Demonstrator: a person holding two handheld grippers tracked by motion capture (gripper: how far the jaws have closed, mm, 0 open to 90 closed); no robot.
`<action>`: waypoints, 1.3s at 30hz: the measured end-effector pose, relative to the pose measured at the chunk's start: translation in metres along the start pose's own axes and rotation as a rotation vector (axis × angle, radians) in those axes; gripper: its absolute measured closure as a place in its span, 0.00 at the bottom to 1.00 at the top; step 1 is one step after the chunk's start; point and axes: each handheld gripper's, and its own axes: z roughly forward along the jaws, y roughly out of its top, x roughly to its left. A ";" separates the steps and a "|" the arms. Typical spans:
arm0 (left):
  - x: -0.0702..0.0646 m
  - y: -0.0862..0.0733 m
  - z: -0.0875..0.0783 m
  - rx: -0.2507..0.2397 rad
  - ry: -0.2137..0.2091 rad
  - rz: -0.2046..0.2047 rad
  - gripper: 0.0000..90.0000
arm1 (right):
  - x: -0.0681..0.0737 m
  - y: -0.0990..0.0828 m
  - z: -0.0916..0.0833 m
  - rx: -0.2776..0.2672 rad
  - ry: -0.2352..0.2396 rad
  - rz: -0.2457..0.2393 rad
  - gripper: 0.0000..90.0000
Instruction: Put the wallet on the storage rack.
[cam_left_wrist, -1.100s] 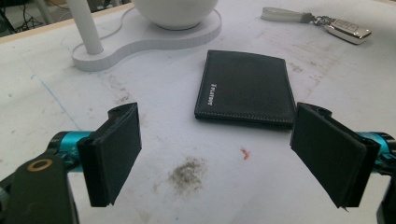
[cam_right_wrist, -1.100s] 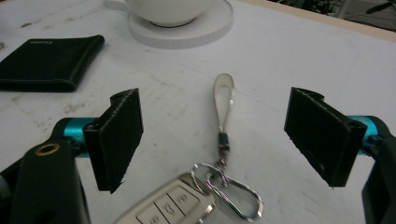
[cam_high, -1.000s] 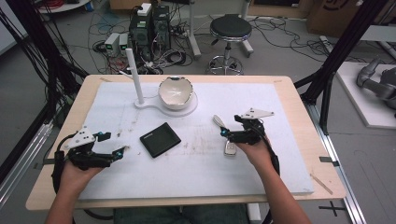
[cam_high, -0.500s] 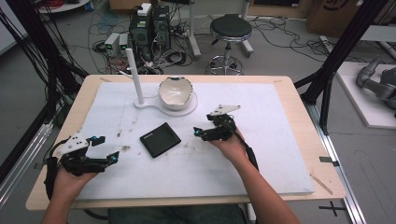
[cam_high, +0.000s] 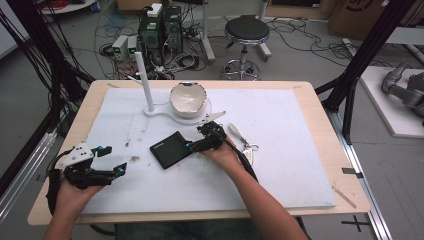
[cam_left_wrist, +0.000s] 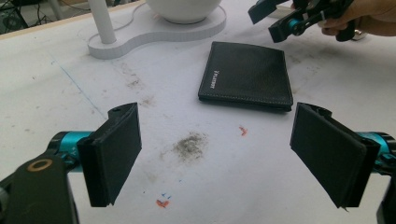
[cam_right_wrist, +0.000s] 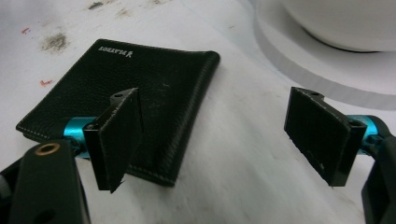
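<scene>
A black leather wallet (cam_high: 171, 149) (cam_left_wrist: 245, 74) (cam_right_wrist: 126, 93) lies flat and closed on the white mat, a little left of centre. My right gripper (cam_high: 195, 143) (cam_right_wrist: 219, 135) hovers open at the wallet's right edge, with one jaw over the leather and the other over bare mat. Nothing is between its jaws. That same gripper (cam_left_wrist: 280, 18) appears at the top right of the left gripper view. My left gripper (cam_high: 114, 160) (cam_left_wrist: 219, 154) stands open and empty near the front left, pointing at the wallet from some distance.
A white bowl (cam_high: 187, 97) sits on a flat white stand with an upright post (cam_high: 143, 80), just behind the wallet. A bunch of keys (cam_high: 242, 137) lies to the right of my right hand. Dirt smudges (cam_left_wrist: 189, 144) mark the mat.
My right gripper has moved left from the keys to the wallet's right edge. The left gripper drew back slightly toward the front left and stays open.
</scene>
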 end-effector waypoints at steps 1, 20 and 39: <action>0.000 0.000 0.000 0.001 0.001 0.001 0.18 | 0.001 0.000 0.003 0.003 0.007 0.001 0.22; 0.000 0.000 0.000 0.002 0.005 -0.002 0.18 | 0.007 0.000 0.023 0.061 0.124 0.018 0.61; 0.001 -0.001 -0.002 0.000 0.009 0.000 0.18 | 0.013 0.005 0.012 0.039 0.105 -0.035 0.94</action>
